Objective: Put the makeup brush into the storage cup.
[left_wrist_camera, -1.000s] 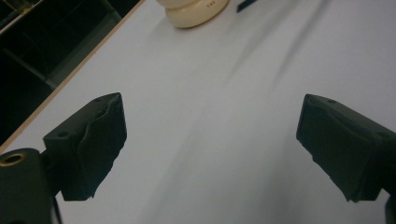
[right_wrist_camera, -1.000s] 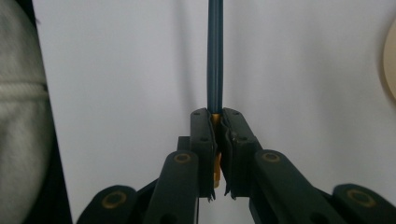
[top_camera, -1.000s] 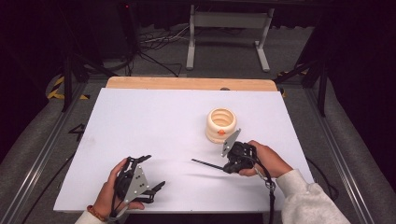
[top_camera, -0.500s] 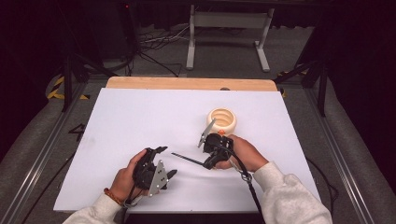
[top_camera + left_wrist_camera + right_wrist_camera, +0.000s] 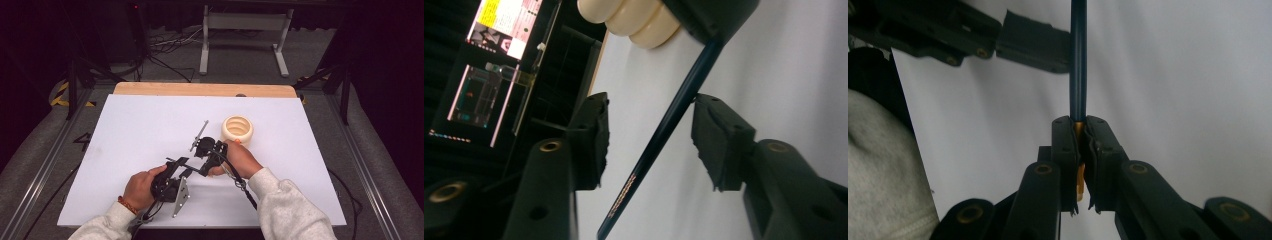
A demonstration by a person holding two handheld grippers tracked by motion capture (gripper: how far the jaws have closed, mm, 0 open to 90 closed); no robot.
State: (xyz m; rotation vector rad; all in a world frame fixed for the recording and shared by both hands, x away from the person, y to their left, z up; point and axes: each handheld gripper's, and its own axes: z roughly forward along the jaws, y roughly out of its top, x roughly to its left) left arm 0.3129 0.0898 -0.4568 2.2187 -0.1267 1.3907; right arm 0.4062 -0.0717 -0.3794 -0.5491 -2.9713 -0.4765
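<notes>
1. The right gripper [image 5: 1079,150] is clenched on the gold-coloured end of a dark blue pencil [image 5: 1078,60]; in the right gripper view its jaws pinch the shaft with no gap, and the pencil runs straight out ahead of them.
2. The left gripper [image 5: 651,137] has just been closing. In the left gripper view the pencil [image 5: 659,135] passes slantwise between its pads, but they stand apart from it, so it is not yet gripping.
3. In the high view the left gripper [image 5: 177,167] sits just beside the right gripper [image 5: 202,167] near the table's front, the pencil [image 5: 192,170] bridging them above the white table [image 5: 125,125].
4. Risk: the shaft crosses the left jaws at an angle, nearer one pad. If they close like this, I judge one pad will strike first and lever the pencil sideways, twisting it in the right grip or letting it slip out.
5. Risk: if the right jaws let go before the left pads bite, the pencil would drop and could roll.
6. A cream ribbed holder [image 5: 237,130] stands just beyond the right gripper, near the hand [image 5: 240,157]; a swing that way could knock it.
7. Room: the table lies open left of and beyond the left gripper; the front edge is close behind both hands, the wooden strip [image 5: 200,89] well beyond.
</notes>
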